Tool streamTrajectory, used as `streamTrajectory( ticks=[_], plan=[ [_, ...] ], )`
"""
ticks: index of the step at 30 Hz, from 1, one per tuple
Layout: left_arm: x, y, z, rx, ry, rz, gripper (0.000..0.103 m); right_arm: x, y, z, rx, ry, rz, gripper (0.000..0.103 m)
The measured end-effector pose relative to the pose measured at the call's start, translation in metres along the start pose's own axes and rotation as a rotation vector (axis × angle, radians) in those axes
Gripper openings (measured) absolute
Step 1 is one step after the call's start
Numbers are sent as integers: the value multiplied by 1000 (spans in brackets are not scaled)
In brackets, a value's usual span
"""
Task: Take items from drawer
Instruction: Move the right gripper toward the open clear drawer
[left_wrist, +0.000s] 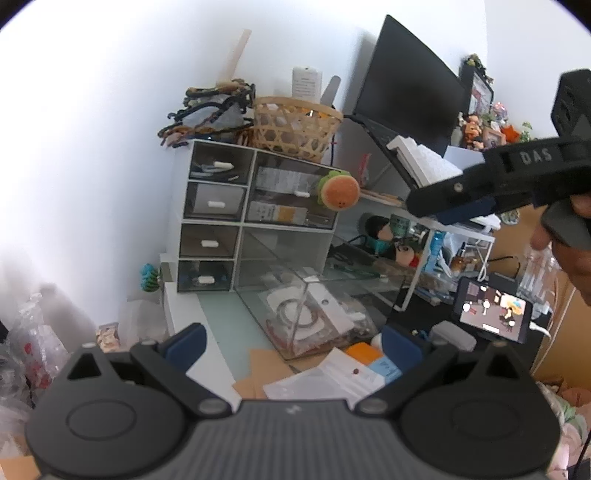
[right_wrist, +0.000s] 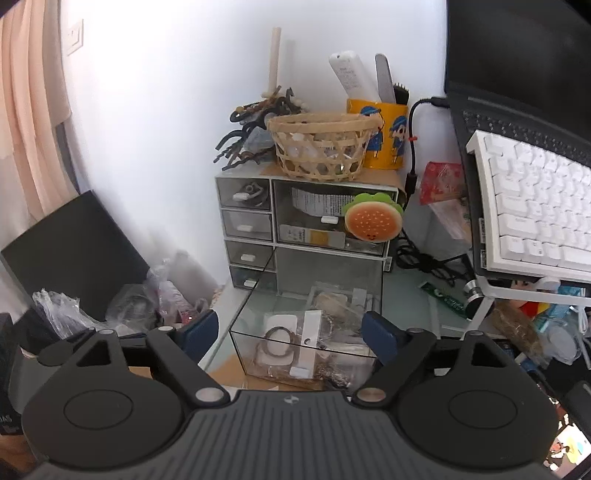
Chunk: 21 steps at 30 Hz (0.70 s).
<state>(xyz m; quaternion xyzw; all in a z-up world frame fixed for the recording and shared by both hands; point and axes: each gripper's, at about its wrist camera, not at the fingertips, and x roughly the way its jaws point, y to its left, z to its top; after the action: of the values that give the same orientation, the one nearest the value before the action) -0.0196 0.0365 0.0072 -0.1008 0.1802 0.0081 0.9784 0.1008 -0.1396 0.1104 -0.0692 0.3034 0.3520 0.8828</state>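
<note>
A clear plastic drawer (right_wrist: 258, 295) is pulled far out of the lower right slot of a white organiser (right_wrist: 391, 258). It holds a bracelet on a white card (right_wrist: 277, 341), clear packets and small trinkets. The drawer (left_wrist: 275, 273) also shows in the left wrist view. My right gripper (right_wrist: 290, 334) is open and empty, fingers spread just in front of the drawer's front wall. My left gripper (left_wrist: 291, 345) is open and empty, held back from the drawer's near corner. The right gripper (left_wrist: 491, 184) appears from the side at the right of the left wrist view, above the drawer.
A woven basket (right_wrist: 319, 144) and hair clips sit on top of the organiser. A burger-shaped plush (right_wrist: 373, 219) hangs on its upper drawer. A white keyboard (right_wrist: 535, 206) on a raised laptop stand is to the right. Papers (left_wrist: 332, 376) and a lit phone (left_wrist: 493, 312) lie on the desk.
</note>
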Motion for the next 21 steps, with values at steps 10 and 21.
streamTrajectory(
  ticks=[10, 21],
  plan=[
    [5, 4, -3, -7, 10, 7, 102, 29, -9, 11, 22, 65, 15, 88],
    [9, 11, -4, -27, 17, -11, 102, 63, -19, 23, 44, 142, 34, 74]
  ],
)
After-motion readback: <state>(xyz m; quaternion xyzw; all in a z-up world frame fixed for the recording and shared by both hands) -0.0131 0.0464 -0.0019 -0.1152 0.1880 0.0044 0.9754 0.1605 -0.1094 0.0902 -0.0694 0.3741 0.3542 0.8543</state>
